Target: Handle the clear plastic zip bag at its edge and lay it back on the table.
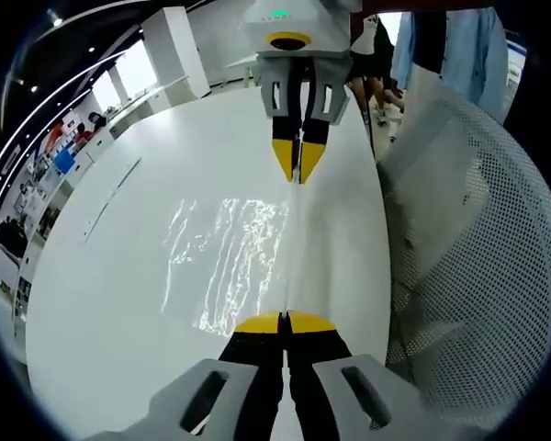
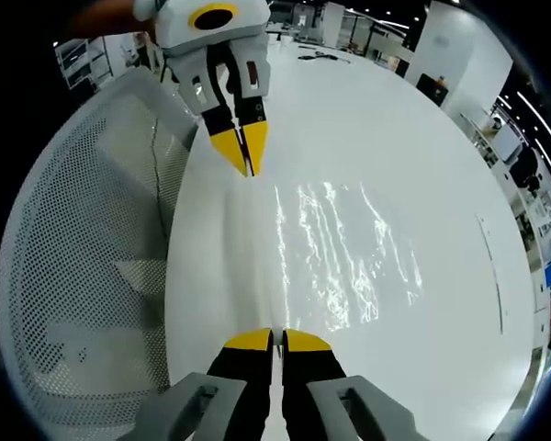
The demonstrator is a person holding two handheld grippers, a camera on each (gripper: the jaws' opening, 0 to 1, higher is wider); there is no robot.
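Zip bag [image 1: 230, 266]: frame centre, stretched over the table [image 1: 101, 303].
Left tool [image 1: 285, 322]: clamped on its edge.
Right tool [image 2: 277, 340]: likewise.
Technique: lower both evenly, then release.

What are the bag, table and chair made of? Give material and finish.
Zip bag: clear thin plastic, probably; glossy, wrinkled glints. Table: smooth white top, likely laminate; material unsure. Chair: white perforated mesh, plastic or fabric, matte.

Left tongs [image 1: 285, 322] and right tongs [image 2: 268, 340] both clamped, tips facing each other.
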